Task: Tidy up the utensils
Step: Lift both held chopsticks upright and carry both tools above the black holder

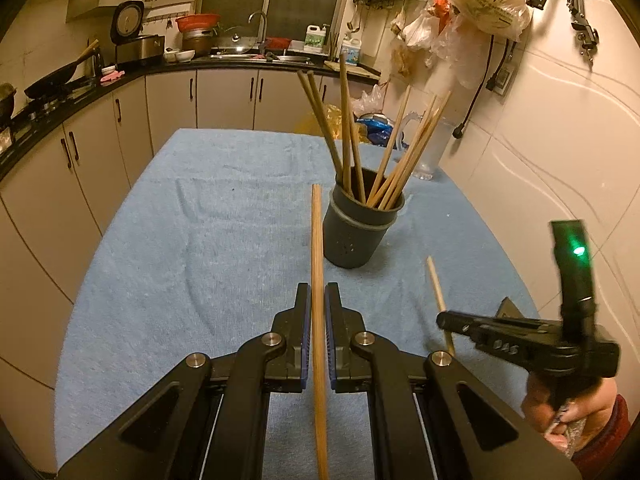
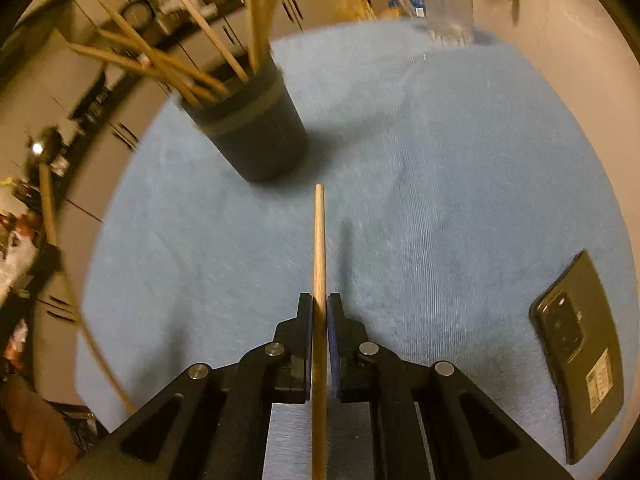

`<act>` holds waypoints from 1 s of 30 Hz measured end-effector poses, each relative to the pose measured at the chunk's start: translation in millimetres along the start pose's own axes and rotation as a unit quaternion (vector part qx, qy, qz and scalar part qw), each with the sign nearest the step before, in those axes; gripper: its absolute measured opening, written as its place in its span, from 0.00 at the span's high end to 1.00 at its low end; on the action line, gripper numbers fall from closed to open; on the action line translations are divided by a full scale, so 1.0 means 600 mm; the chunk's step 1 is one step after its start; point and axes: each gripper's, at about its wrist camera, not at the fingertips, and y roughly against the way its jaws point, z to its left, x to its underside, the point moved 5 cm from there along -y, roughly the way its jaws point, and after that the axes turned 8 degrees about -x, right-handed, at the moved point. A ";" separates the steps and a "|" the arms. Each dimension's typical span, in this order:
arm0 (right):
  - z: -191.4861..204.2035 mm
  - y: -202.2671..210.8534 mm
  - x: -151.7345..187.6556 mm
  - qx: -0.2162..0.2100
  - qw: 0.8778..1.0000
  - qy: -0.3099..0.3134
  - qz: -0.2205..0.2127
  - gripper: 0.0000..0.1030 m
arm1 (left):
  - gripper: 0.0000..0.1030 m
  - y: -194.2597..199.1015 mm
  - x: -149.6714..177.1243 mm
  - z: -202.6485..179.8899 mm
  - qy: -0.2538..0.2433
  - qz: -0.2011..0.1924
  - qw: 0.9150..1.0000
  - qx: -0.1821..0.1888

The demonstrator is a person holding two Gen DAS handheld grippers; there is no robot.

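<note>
left tool (image 1: 318,300): grips 1 chopstick (image 1: 318,240) | right tool (image 2: 319,308): grips 1 stick (image 2: 319,240) | cup (image 1: 356,232): roughly 10

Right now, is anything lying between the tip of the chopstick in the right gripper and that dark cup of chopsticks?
Nothing: in the right wrist view, only bare blue towel separates the held chopstick from the dark cup.

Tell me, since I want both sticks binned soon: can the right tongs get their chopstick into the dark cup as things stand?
Probably yes. The right tongs are shut on a chopstick whose tip points toward the dark cup, with only bare blue towel between; the cup's leaning chopsticks crowd its mouth.
</note>
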 end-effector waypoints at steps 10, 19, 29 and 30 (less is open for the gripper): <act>0.046 0.088 -0.022 -0.032 0.991 0.036 -0.121 0.93 | 0.94 0.044 -0.031 -0.010 -0.008 -0.037 0.999 -0.008; 0.053 0.135 -0.035 -0.040 0.984 0.044 -0.166 0.93 | 0.94 0.058 -0.048 -0.020 -0.011 -0.051 0.999 -0.010; 0.068 0.168 -0.049 -0.046 0.978 0.048 -0.198 0.93 | 0.94 0.067 -0.070 -0.026 -0.017 -0.063 0.998 -0.011; 0.069 0.171 -0.053 -0.046 0.977 0.048 -0.201 0.93 | 0.94 0.068 -0.072 -0.027 -0.017 -0.065 0.998 -0.012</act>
